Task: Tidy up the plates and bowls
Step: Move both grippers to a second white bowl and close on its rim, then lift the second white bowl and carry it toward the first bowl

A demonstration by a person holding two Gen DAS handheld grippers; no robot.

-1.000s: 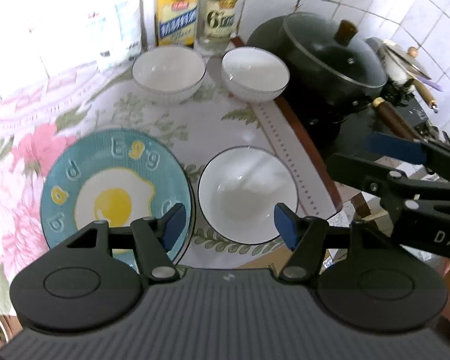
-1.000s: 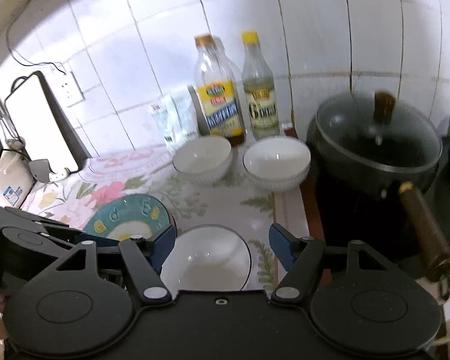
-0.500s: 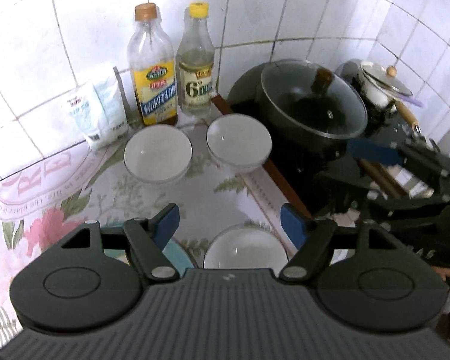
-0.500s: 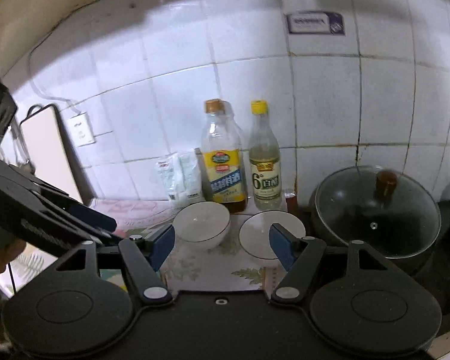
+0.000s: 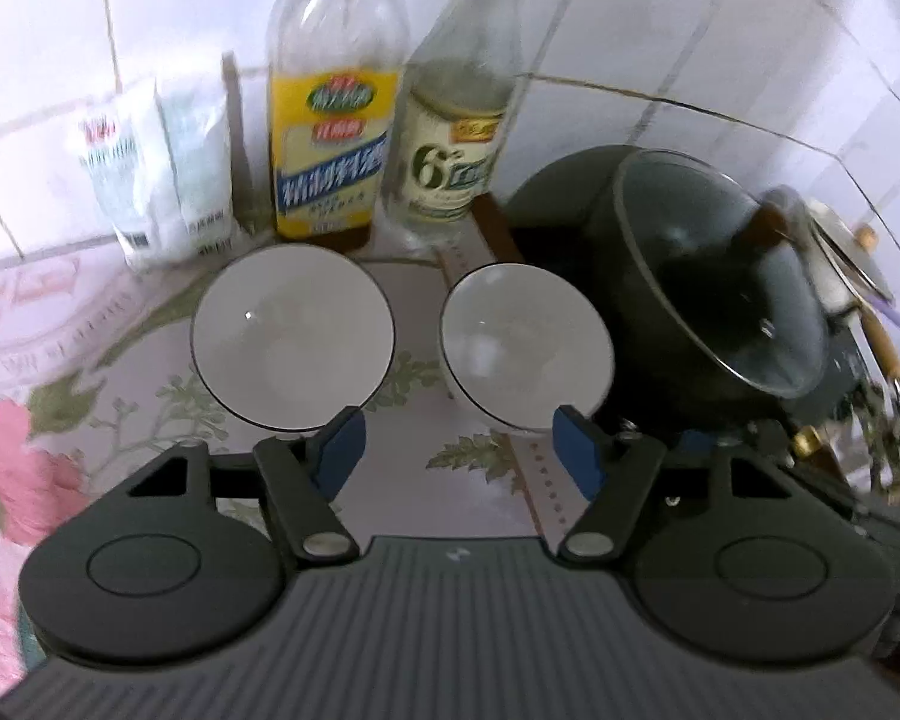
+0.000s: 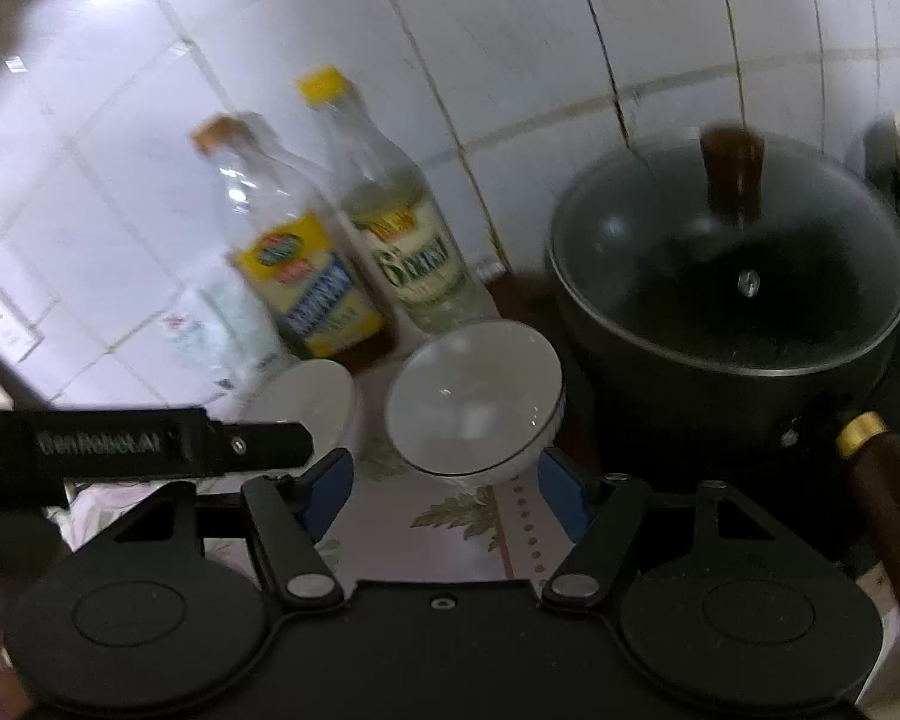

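Two white bowls with dark rims stand side by side on the floral cloth near the wall. In the left wrist view the left bowl [image 5: 294,336] and the right bowl [image 5: 525,345] lie just beyond my open, empty left gripper [image 5: 459,450]. In the right wrist view the right bowl [image 6: 474,396] sits just beyond my open, empty right gripper [image 6: 444,489]; the left bowl [image 6: 315,402] is partly hidden by the left gripper's body [image 6: 132,441]. The plate and third bowl are out of view.
Two bottles [image 5: 336,120] [image 5: 459,120] and a white bag [image 5: 162,168] stand against the tiled wall behind the bowls. A black pot with a glass lid [image 6: 732,282] sits right of the bowls, its brown handle [image 6: 894,504] pointing toward me.
Both grippers have moved forward toward the two back bowls. The egg plate and the near bowl have dropped out of view. Both grippers remain open.
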